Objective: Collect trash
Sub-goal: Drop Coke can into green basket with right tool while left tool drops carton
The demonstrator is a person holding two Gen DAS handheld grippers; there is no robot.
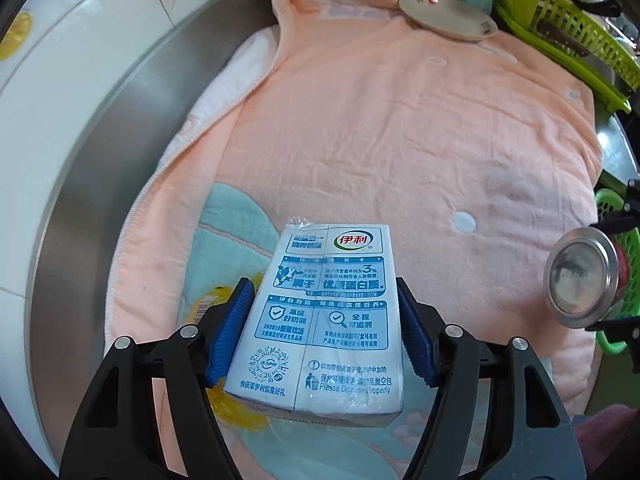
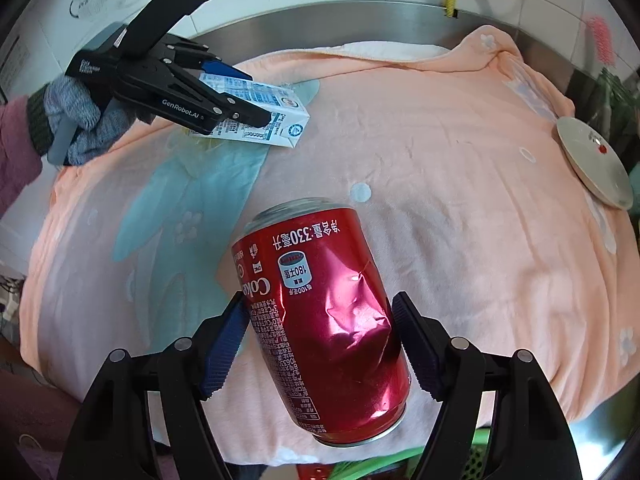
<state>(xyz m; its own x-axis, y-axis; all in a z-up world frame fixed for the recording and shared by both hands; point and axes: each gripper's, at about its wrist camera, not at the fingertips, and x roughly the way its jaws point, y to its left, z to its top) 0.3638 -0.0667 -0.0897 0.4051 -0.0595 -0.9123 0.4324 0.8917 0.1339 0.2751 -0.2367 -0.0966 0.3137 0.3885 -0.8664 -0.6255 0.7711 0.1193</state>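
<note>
- My left tool [image 1: 326, 328] has the white milk box [image 1: 326, 312] between its two blue pads [image 1: 232, 332]. Both pads touch the sides of the box, so the tool is clamped on it.
- The milk box lies flat on the pink blanket [image 1: 400, 140]. Its long side points away from me, the same way my tool points. The printed side faces up.
- My right tool [image 2: 320, 340] is clamped on the red soda can [image 2: 324, 320]. The blue pads press on both sides of it.
- The can is dented in the middle. Its long side points away from me and a bit to the left. One round end is near me and the other is far.
- In the left view the can shows its shiny round end at the right edge, well apart from the milk box.
- The blanket covers a shiny metal desk [image 1: 120, 128].
- A small white plate [image 1: 448, 16] sits at the far corner of the blanket. A green basket [image 1: 560, 28] is just beside it.
- A hand in a grey glove [image 2: 80, 120] holds my left tool.
- Nothing lies between the box and the can but bare blanket.
</note>
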